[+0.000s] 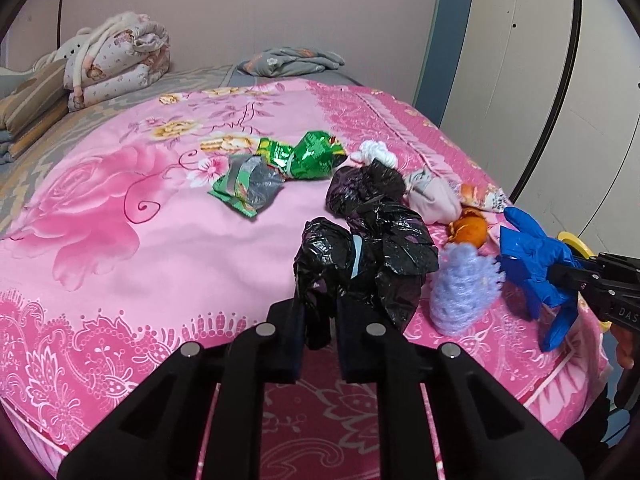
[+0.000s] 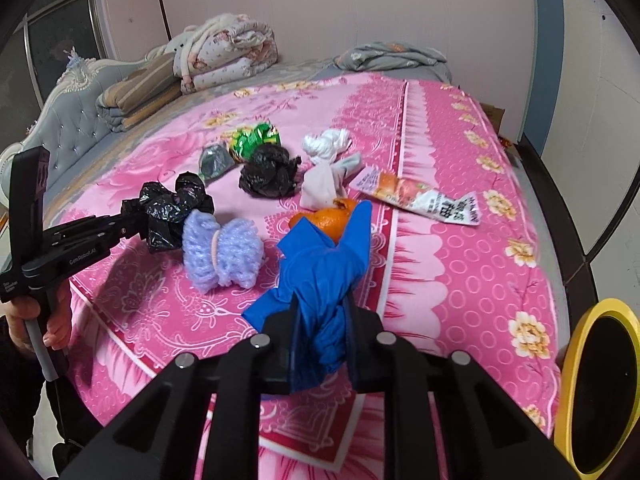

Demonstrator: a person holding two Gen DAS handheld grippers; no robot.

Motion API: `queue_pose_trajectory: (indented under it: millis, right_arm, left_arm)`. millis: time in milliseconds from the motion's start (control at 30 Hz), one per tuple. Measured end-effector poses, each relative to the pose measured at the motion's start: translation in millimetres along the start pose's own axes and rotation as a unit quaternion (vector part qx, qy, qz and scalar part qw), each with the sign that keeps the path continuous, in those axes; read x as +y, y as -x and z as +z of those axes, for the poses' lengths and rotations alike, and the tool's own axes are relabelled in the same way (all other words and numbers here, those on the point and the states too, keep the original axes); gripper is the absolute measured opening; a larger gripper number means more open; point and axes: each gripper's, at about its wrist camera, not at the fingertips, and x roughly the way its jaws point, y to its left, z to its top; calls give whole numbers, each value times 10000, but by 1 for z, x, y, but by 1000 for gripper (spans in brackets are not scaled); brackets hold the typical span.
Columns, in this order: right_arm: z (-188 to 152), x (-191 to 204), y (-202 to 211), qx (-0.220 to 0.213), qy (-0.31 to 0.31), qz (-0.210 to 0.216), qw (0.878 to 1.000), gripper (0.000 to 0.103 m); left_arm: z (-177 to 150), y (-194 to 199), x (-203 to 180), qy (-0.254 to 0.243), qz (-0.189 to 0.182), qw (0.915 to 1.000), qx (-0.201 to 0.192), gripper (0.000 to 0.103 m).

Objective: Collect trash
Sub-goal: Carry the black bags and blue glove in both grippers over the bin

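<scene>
My left gripper [image 1: 318, 326] is shut on a crumpled black plastic bag [image 1: 360, 256], held just above the pink bedspread; it also shows in the right wrist view [image 2: 172, 212]. My right gripper [image 2: 322, 344] is shut on a blue rubber glove [image 2: 320, 272], which also shows in the left wrist view [image 1: 536, 268]. On the bed lie a second black bag [image 2: 268, 172], green snack wrappers [image 1: 308, 154], a lilac knitted piece [image 2: 220, 252], an orange peel [image 2: 332, 216], a white knotted bag [image 2: 326, 144], a pale sock bundle [image 2: 324, 184] and an orange sachet [image 2: 420, 196].
A yellow-rimmed bin [image 2: 596, 392] stands at the bed's near right corner. Folded quilts [image 2: 228, 52] and blankets [image 2: 132, 100] lie at the headboard end. A grey cloth [image 2: 388, 54] lies at the far edge by the wall.
</scene>
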Motion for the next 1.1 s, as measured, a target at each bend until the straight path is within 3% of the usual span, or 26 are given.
queue_pose_trajectory:
  millis: [400,1100]
  right_arm:
    - [7,-24,61,-539,-241,-81,9982,17]
    - [21,-123,184,-1654,-889,-1177,9751,17]
  left_arm:
    - [23,38,-46,-281,-210,9987,-371,11]
    - [86,54,-179,-918,-955,9882,-773,11]
